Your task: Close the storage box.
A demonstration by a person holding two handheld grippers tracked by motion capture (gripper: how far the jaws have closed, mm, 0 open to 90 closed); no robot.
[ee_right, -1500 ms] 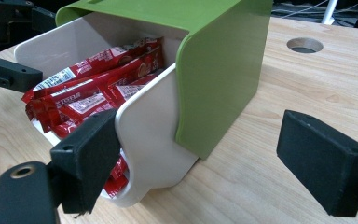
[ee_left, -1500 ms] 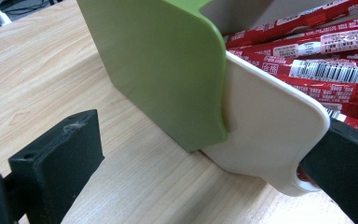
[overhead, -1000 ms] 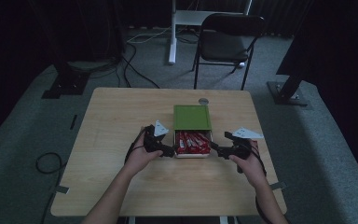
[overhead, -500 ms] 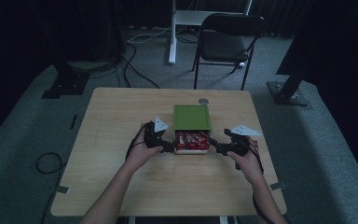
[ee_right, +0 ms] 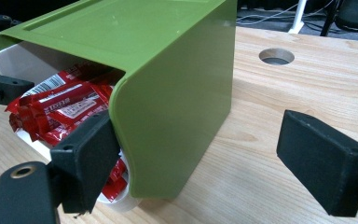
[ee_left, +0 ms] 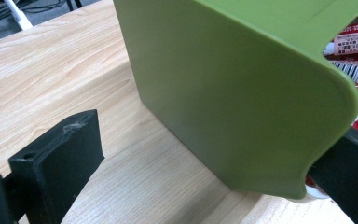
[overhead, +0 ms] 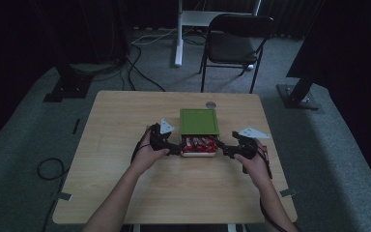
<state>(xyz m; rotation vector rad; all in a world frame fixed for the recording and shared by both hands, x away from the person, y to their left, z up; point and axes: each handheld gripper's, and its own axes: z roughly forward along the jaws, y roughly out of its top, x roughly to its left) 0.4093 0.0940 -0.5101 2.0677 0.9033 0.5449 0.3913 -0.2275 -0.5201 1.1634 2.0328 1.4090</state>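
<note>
Hand-held grippers, left [overhead: 174, 147] and right [overhead: 224, 150], jaws spread wide, apparently straddle the green box's [overhead: 199, 122] corners.

A matte olive-green sleeve [ee_right: 168, 84] covers a white tray [ee_right: 116, 203] of glossy red packets [ee_right: 65, 107] with white labels and black barcodes, just beside each black hand-held gripper. The bench [ee_right: 270, 121] beneath shows pale wood grain.
</note>
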